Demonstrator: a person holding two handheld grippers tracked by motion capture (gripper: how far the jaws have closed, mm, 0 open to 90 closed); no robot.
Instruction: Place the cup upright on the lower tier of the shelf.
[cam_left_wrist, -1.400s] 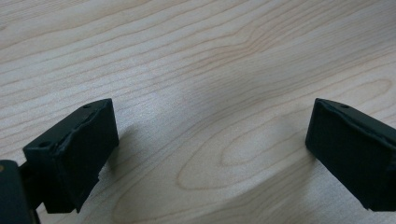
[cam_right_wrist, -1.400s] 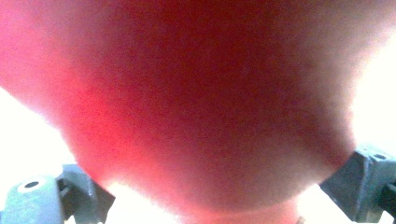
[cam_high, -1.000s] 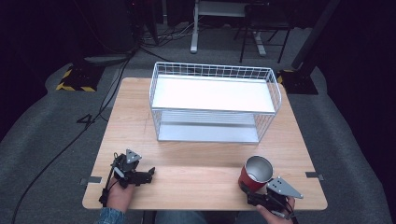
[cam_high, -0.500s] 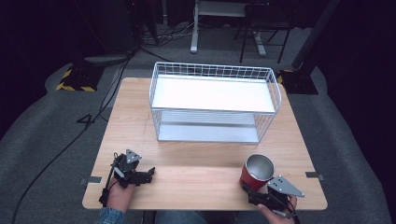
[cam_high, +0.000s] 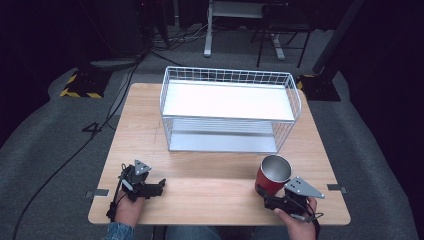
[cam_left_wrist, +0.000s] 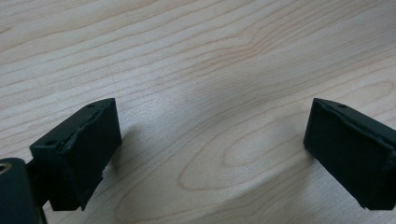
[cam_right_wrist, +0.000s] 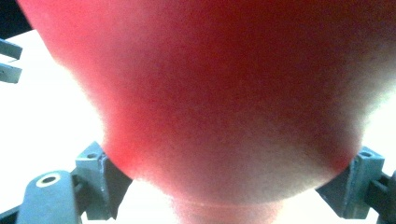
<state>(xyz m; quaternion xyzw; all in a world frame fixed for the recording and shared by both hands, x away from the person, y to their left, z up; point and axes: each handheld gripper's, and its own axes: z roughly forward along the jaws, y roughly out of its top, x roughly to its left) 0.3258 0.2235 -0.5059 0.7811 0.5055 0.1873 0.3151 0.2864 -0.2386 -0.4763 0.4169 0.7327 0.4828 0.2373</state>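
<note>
The red cup (cam_high: 270, 176) is seen upright on the table (cam_high: 210, 165), in front of the wire basket (cam_high: 230, 107) and off its right front corner, apart from it. The right tongs (cam_high: 264, 196) are closed against the cup's lower wall from the person's side; in the right gripper view a jaw is pressed to each side of the cup (cam_right_wrist: 224, 102). The left tongs (cam_high: 159, 186) are laid on the table in front of the basket's left end, well apart from the cup, their jaws spread wide with only bare wood between them
</note>
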